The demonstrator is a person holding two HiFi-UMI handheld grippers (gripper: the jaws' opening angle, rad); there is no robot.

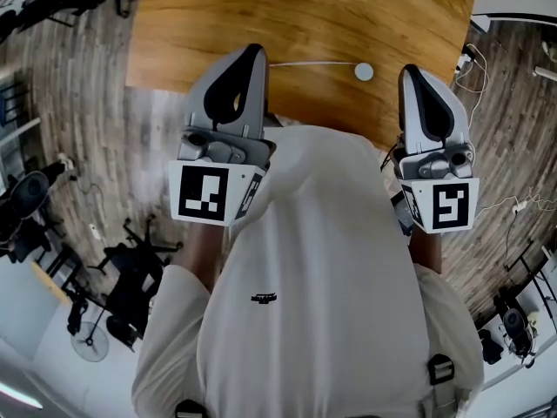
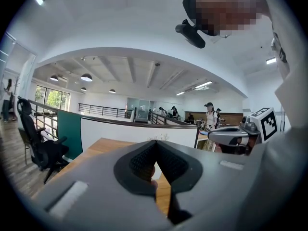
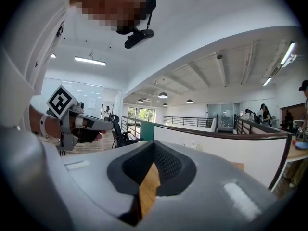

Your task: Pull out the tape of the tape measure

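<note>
Left gripper (image 1: 251, 55) and right gripper (image 1: 412, 73) are held at the chest, jaws pressed together on nothing; wooden worktop (image 1: 287, 16) ahead.

No words, numbers or brand names can be read anywhere. The left marker cube (image 1: 209, 194) and the right marker cube (image 1: 451, 205) carry only black-and-white square patterns, with no letters or digits. A small dark print (image 1: 263, 299) sits on the front of the person's white shirt (image 1: 348, 233), too small to make out.
</note>
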